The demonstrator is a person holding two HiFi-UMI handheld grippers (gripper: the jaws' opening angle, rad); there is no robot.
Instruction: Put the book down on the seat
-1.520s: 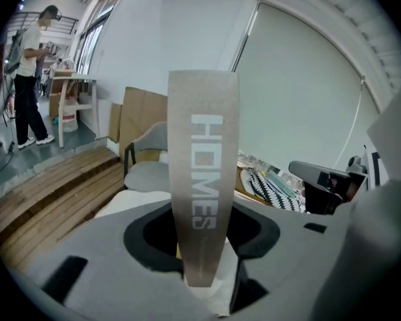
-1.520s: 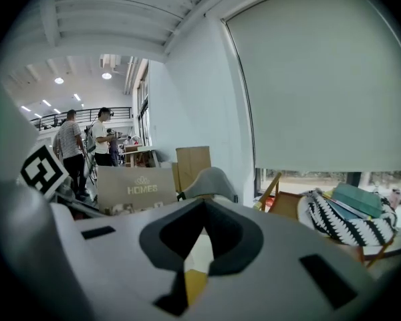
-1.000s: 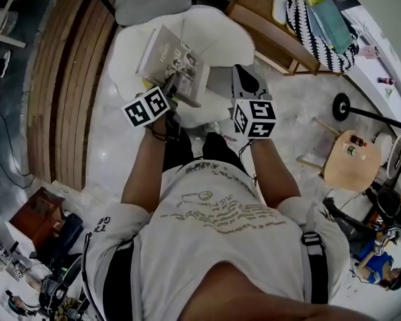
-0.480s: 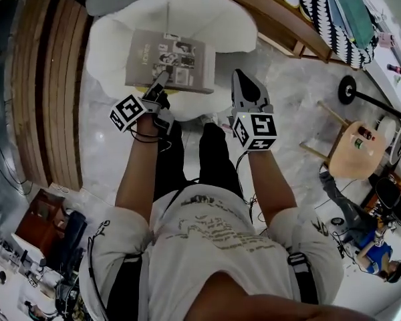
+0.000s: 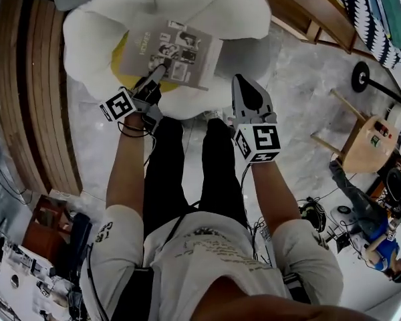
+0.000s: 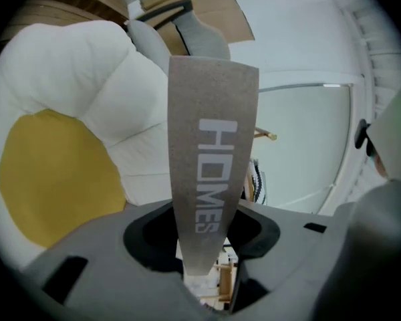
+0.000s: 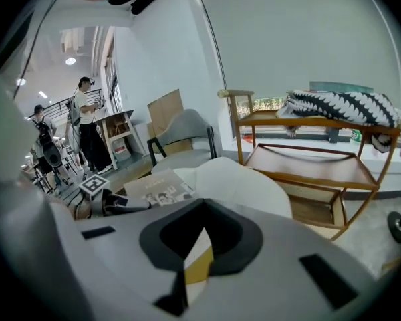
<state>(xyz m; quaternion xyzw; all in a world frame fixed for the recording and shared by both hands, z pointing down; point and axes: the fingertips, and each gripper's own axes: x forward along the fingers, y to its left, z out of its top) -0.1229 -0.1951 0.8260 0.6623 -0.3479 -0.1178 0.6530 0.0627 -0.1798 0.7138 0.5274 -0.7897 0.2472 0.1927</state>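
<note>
A grey book [image 5: 170, 52] with photos on its cover hangs nearly flat just over the yellow seat cushion [image 5: 125, 53] of a white padded chair [image 5: 207, 5]. My left gripper [image 5: 158, 71] is shut on the book's near edge. In the left gripper view the spine marked HOMES [image 6: 210, 172] rises from between the jaws [image 6: 200, 266], with the yellow cushion [image 6: 47, 172] to its left. My right gripper [image 5: 244, 89] hovers off the chair's front right edge, shut, with nothing in it. Its own view [image 7: 187, 273] looks across the chair at the book [image 7: 162, 189].
A wooden shelf rack [image 7: 307, 159] with a black-and-white patterned cushion [image 7: 337, 105] stands right of the chair. A small round wooden stool [image 5: 364, 142] and a lamp base [image 5: 361, 79] are on the floor at right. Wooden slats [image 5: 33, 92] run along the left. Two people [image 7: 87, 119] stand far back.
Both grippers have come down towards the chair. The book has sunk with the left gripper and now lies flatter, close over the yellow seat.
</note>
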